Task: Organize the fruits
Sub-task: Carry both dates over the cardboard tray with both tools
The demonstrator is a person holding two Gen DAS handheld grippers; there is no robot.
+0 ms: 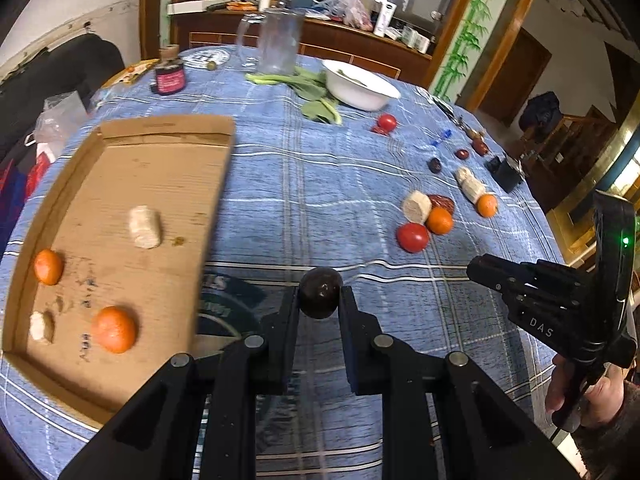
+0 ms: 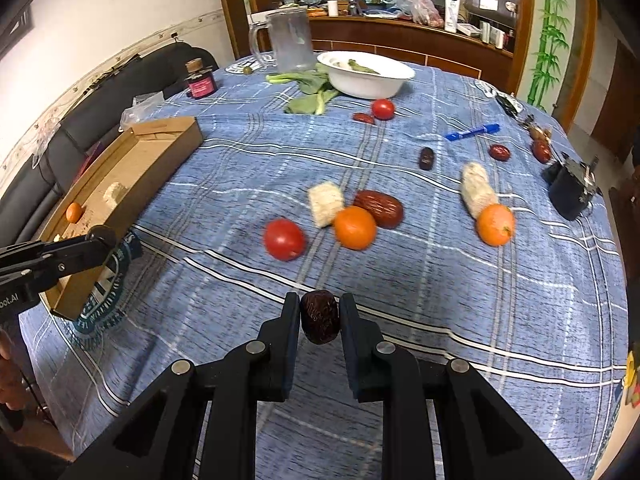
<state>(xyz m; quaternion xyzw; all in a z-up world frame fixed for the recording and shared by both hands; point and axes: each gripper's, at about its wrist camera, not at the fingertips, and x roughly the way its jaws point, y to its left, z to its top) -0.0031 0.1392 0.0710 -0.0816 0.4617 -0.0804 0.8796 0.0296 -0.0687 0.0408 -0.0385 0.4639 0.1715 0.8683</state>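
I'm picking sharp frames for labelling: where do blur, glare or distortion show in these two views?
Left wrist view: fisheye bends the table edge; the cardboard tray and its oranges smear, while the dark fruit in the left gripper stays sharp.
Right wrist view: the tomato and middle orange blur; the date in the right gripper stays crisp; windows glare.

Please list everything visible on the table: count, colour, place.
tray: one, brown cardboard, left on cloth
oranges: four, orange; two in tray, two on cloth
pale chunks: four, cream; two in tray, two on cloth
tomatoes: two, red, on cloth
dates: five loose, dark red, on cloth
bowl: one, white, far side
greens: some, green, beside bowl
mug: one, clear, far side
jar: one, dark, far left
pen: one, blue, right side
left gripper: black, jaws shut on dark fruit
right gripper: black, jaws shut on date
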